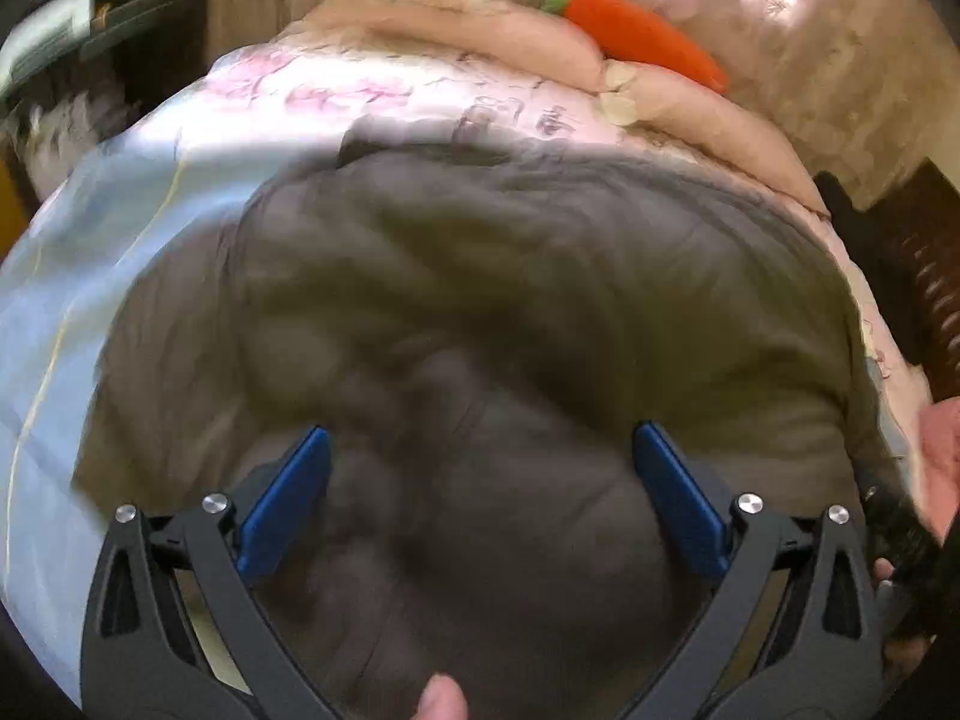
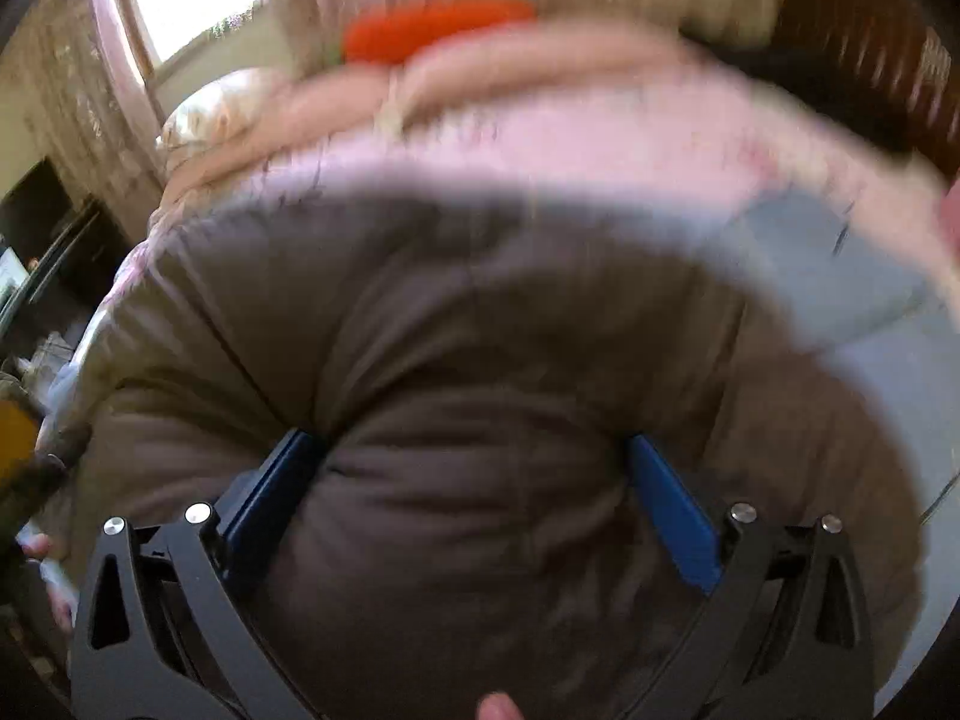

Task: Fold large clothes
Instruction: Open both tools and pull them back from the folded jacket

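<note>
Jacket, brown-grey and padded, lies spread on the bed, covering most of its near half. Both views motion-blurred. Left gripper: jaws spread wide, blue pads well apart, rumpled jacket fabric filling the gap between them; nothing clamped. Right gripper: jaws likewise spread wide, a puffed fold of the jacket bulging between the pads; the fabric appears to touch the left pad, though contact cannot be confirmed through the blur. Bed sheet is pale blue at the near left and pink floral toward the far edge. Pink quilt bunched along the far edge, with a carrot plush on it.
</note>
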Demonstrator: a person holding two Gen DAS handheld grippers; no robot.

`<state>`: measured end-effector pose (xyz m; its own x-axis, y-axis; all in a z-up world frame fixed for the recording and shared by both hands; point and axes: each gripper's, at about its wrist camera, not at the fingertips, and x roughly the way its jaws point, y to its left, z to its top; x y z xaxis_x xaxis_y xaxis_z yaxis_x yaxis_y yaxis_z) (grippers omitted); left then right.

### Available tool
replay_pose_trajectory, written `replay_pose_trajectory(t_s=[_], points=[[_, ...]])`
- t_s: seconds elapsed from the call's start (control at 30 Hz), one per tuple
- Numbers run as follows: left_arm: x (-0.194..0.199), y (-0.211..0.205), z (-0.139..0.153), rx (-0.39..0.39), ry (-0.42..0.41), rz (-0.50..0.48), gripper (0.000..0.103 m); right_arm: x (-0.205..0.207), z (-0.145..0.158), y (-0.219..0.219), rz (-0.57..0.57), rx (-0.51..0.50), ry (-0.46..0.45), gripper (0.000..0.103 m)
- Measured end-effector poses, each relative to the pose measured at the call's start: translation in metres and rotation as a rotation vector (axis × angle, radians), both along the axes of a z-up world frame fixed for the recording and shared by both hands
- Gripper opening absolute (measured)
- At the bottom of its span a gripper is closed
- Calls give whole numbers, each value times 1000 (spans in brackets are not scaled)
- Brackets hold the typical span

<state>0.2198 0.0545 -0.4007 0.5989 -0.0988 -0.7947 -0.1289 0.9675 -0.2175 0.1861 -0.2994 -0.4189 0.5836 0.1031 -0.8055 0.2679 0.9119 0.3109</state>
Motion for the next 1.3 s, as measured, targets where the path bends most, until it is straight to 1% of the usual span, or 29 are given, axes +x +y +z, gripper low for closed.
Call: replay_pose_trajectory(t_s=[0.03, 0.07, 0.1, 0.13, 0.17, 0.2, 0.23, 0.27, 0.3, 0.33, 0.37, 0.4, 0.43, 0.47, 0.5, 0.53, 0.57, 0.6, 0.67, 0.7, 0.73, 0.8, 0.9, 1.0, 1.1, 1.17, 1.23, 1.3], points=[[-23, 8, 15, 26, -50, 36, 101, -16, 12, -7, -27, 32, 33, 102], [-47, 15, 31, 55, -91, 47, 101, -35, 25, -10, -42, 15, 54, 102], [-74, 19, 48, 102, -109, 33, 101, -50, 37, -9, -54, -13, 61, 102], [-99, 19, 63, 163, -99, 9, 101, -75, 56, -6, -72, -63, 53, 102], [-114, 18, 71, 202, -87, -7, 101, -100, 74, -1, -86, -118, 39, 102], [-141, 16, 85, 255, -61, -22, 101, -121, 91, 4, -94, -173, 29, 102], [-162, 16, 97, 272, -25, -20, 101, -146, 114, 12, -99, -229, 39, 102], [-174, 18, 107, 263, 7, -18, 101, -165, 134, 17, -101, -241, 57, 102], [-193, 18, 124, 234, 54, -17, 101, -179, 149, 16, -97, -231, 66, 102], [-211, 17, 146, 198, 97, -3, 101, -202, 181, 23, -83, -221, 76, 102], [-225, 17, 170, 158, 129, 9, 101, -215, 201, 27, -76, -237, 84, 102], [-235, 14, 187, 131, 146, 2, 101, -229, 218, 32, -63, -259, 89, 102], [-248, 6, 214, 109, 159, -52, 101, -247, 248, 43, -36, -299, 98, 102], [-262, 0, 233, 117, 148, -102, 101, -261, 272, 50, -23, -322, 103, 102], [-277, -18, 272, 188, 86, -175, 101, -274, 297, 55, -10, -332, 96, 102], [-284, -26, 290, 239, 47, -196, 101, -283, 316, 58, -4, -335, 91, 102], [-295, -35, 320, 294, -8, -218, 101, -294, 337, 60, -3, -334, 82, 102], [-301, -39, 337, 293, -32, -240, 101, -304, 358, 63, 8, -318, 59, 102], [-313, -41, 373, 273, -63, -247, 101, -320, 382, 68, 17, -307, 34, 102], [-319, -40, 387, 265, -79, -250, 101, -328, 391, 71, 23, -306, 30, 102], [-322, -39, 396, 263, -92, -249, 101, -335, 402, 74, 40, -292, 8, 102], [-333, -37, 415, 269, -115, -238, 101, -346, 415, 77, 47, -277, -27, 102], [-343, -33, 427, 245, -116, -230, 101, -357, 426, 88, 97, -229, -62, 102], [-347, -28, 430, 218, -126, -206, 101, -359, 426, 95, 111, -258, -71, 102], [-347, -25, 427, 226, -144, -205, 101, -353, 418, 98, 128, -245, -56, 102], [-347, -24, 426, 215, -138, -209, 101, -353, 417, 100, 132, -238, -46, 102], [-349, -23, 426, 205, -147, -214, 101, -352, 417, 104, 138, -244, -55, 102], [-347, -21, 423, 216, -151, -210, 101, -350, 417, 106, 140, -251, -57, 102]])
